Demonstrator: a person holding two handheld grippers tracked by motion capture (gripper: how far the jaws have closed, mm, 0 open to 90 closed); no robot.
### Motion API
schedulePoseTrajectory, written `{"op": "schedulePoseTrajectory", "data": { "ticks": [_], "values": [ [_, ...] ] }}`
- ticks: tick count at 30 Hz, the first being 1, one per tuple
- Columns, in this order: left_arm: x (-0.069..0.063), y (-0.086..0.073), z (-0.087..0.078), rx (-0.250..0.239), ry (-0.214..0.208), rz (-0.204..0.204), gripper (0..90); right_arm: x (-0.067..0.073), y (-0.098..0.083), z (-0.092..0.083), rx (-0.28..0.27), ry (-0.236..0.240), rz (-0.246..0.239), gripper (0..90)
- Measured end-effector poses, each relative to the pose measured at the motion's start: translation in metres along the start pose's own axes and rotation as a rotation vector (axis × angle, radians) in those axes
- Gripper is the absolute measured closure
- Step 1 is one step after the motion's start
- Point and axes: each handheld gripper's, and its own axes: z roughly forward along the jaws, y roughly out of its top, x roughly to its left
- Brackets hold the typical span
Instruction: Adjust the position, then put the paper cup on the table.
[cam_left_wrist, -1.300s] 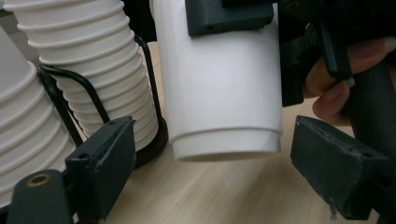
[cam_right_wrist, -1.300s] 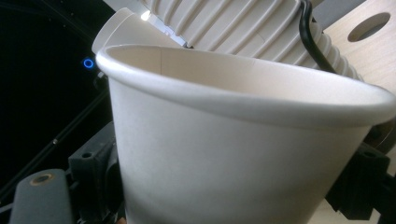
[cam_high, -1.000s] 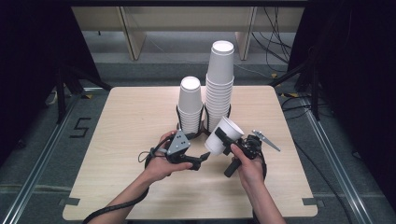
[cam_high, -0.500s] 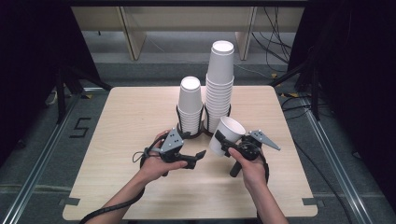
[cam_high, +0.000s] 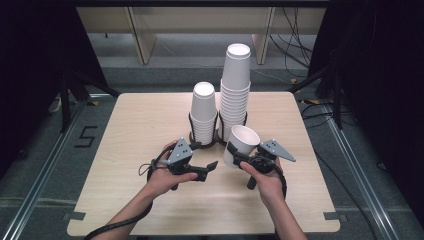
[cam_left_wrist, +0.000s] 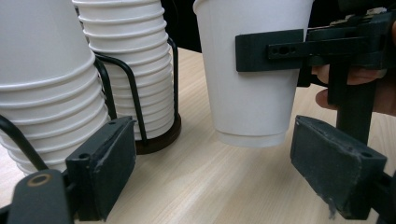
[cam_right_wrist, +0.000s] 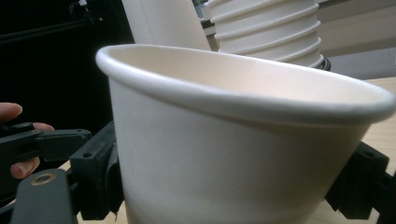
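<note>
**Rt fingers clamped on cup, lt fingers apart beside it**

My rt gripper (cam_high: 239, 159) has a white paper cup (cam_high: 242, 144) pinched between its fingers, one finger (cam_left_wrist: 268, 50) pressed flat on the cup wall. Cup sits tilted, mouth up and leaning away from the rt hand (cam_high: 267, 181), base clear of the tabletop (cam_high: 125, 130) in the left gripper view. In the right gripper view the cup (cam_right_wrist: 233, 140) bulges out between both fingers, rim well above them.

My lt gripper (cam_high: 212, 165) is empty, fingers parted w/ nothing pressed between them. Held cup hangs just ahead of the lt fingertips, toward the rt one (cam_left_wrist: 338, 175). Lt hand (cam_high: 165, 177) holds it low over the tabletop, pointing at the cup.

Beyond both sets of fingers: short stack (cam_high: 204, 112) and tall stack (cam_high: 235, 87) of cups, side by side in a black wire rack (cam_high: 191, 131). Short stack (cam_left_wrist: 44, 84) is nearest the lt finger (cam_left_wrist: 105, 170); tall stack stands just behind the held cup.
</note>
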Motion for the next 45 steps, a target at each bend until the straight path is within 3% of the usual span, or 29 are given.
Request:
{"op": "schedulePoseTrajectory", "data": {
  "ticks": [5, 7, 17, 20, 21, 23, 26, 27, 38, 45],
  "values": [
    [0.002, 0.002, -0.003, -0.007, 0.003, -0.013, 14.3, 0.003, 0.0, 0.0, 0.001, -0.004, -0.087, 15.9],
    [0.002, 0.002, -0.004, -0.01, 0.005, -0.016, 14.3, 0.005, -0.001, -0.001, 0.005, 0.002, -0.076, 15.9],
    [0.003, 0.004, -0.011, -0.022, 0.012, -0.032, 14.3, 0.014, -0.006, 0.002, 0.011, 0.01, -0.176, 15.8],
    [0.002, 0.007, -0.014, -0.032, 0.005, -0.053, 14.3, 0.017, -0.007, 0.004, 0.015, 0.016, -0.226, 15.8],
    [0.002, 0.008, -0.014, -0.041, -0.001, -0.06, 14.4, 0.02, -0.009, 0.005, 0.013, 0.024, -0.222, 15.8],
    [0.002, 0.011, -0.017, -0.051, -0.012, -0.083, 14.3, 0.021, -0.011, 0.006, 0.017, 0.024, -0.274, 15.7],
    [0.002, 0.017, -0.018, -0.058, -0.025, -0.107, 14.1, 0.026, -0.016, 0.01, 0.032, 0.031, -0.279, 15.6],
    [0.002, 0.018, -0.017, -0.057, -0.025, -0.102, 13.9, 0.025, -0.017, 0.012, 0.033, 0.043, -0.303, 15.6],
    [-0.005, 0.025, 0.0, -0.004, -0.057, -0.094, 3.8, 0.032, -0.027, 0.014, 0.059, 0.055, -0.343, 15.3],
    [-0.006, 0.029, 0.011, 0.015, -0.081, -0.116, 1.1, 0.038, -0.032, 0.013, 0.052, 0.051, -0.385, 15.3]
  ]
}}
